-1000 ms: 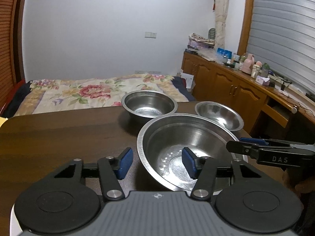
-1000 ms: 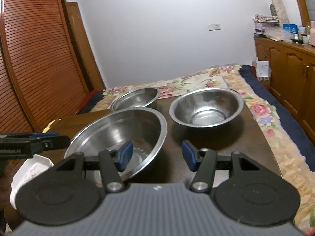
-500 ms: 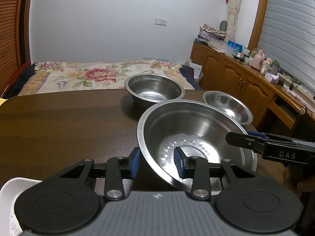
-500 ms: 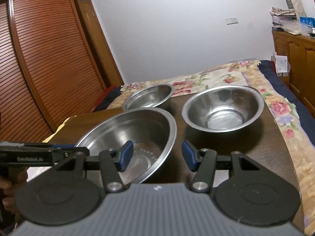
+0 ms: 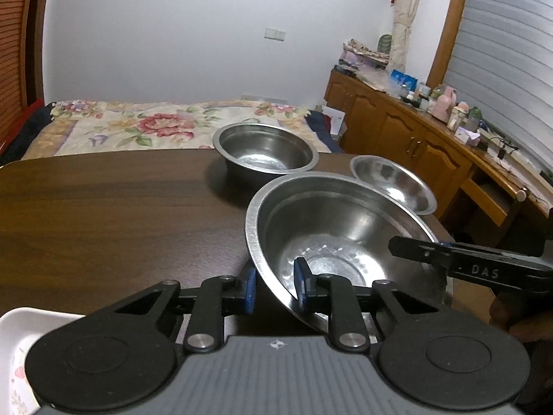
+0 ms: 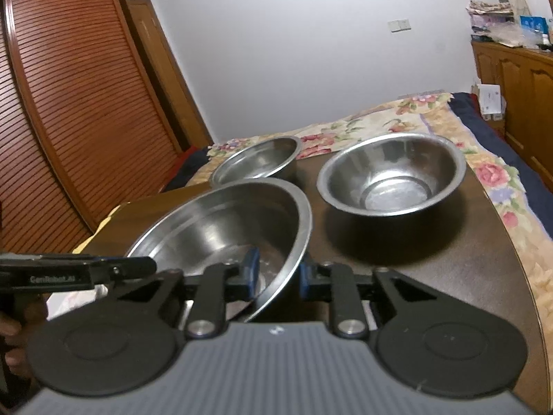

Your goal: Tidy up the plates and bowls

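Observation:
A large steel bowl (image 5: 345, 228) stands nearest on the dark wooden table (image 5: 103, 214). My left gripper (image 5: 274, 288) has its jaws closing on the bowl's left rim, one blue pad outside the wall and one inside, both touching it. My right gripper (image 6: 278, 273) is closing the same way on the opposite rim of the large bowl (image 6: 221, 221), which looks tilted there. Behind it sit a deep steel bowl (image 5: 266, 152) and a smaller flared steel bowl (image 5: 390, 180), both upright and empty.
A white dish (image 5: 20, 339) with a flower print lies at the table's near left corner. A bed with a floral cover (image 5: 155, 124) lies beyond the table. Wooden cabinets (image 5: 414, 138) run along the right, and a slatted wardrobe (image 6: 69, 103) stands on the left.
Both grippers' jaws have narrowed from wide apart to pinching the large bowl's rim on opposite sides. The bowl now looks closer and more tilted.

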`<state>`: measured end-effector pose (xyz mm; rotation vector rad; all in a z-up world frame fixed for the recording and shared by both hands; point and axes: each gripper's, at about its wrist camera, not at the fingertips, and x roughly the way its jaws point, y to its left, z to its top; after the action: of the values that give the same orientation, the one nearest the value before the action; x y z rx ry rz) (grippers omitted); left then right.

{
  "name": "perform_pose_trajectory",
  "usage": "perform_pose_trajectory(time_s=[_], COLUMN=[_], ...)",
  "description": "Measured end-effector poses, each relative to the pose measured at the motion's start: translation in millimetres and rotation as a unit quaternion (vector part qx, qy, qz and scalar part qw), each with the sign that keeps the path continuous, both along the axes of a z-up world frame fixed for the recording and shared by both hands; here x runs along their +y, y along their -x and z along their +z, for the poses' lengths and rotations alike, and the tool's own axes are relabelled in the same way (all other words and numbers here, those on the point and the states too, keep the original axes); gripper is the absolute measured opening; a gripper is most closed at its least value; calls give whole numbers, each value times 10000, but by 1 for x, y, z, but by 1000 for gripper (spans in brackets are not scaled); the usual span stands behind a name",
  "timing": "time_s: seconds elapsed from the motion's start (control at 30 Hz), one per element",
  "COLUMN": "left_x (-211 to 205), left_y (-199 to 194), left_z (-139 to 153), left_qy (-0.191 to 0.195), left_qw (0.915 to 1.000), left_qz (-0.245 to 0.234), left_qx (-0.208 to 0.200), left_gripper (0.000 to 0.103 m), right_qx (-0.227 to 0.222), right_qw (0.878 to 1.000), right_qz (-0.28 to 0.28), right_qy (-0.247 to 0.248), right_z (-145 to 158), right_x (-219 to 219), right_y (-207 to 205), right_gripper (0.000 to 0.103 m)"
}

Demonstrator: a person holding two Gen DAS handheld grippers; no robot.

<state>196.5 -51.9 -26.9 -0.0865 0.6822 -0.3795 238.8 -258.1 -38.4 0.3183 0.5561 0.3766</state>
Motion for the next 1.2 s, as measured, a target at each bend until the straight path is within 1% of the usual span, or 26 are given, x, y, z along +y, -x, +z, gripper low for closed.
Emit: perform_pose_trajectory(time_s=[0.23,0.37,0.47,0.57,0.77,0.9,1.2], left_x=[4,6,10,11,13,13,8], left_y=[29,50,61,69,76,79,84], left_z=[12,16,16,15,8,1,-8], left_qy=[74,6,37,-35,-79,-154,-192], left_qw=[9996,9992,9991,9989,9986,9986,9987], left_qz=[-111,-160,-192,-240,-314,-317,-362], left_qx=[-251,-362,-383,-412,-416,-392,-318], left_gripper=[24,24,24,24,25,25,27], right_qx=[3,-35,-55,-33,38,145,323], right_qw=[10000,10000,10000,10000,9999,9999,9994], right_qz=[-80,-71,-58,-53,-68,-80,-101], right_qy=[-34,-38,32,25,75,-28,50], right_z=[8,15,18,18,15,10,2], right_x=[1,4,7,8,11,10,11], right_y=[23,41,52,59,69,72,74], right_gripper=[24,24,24,24,24,24,24])
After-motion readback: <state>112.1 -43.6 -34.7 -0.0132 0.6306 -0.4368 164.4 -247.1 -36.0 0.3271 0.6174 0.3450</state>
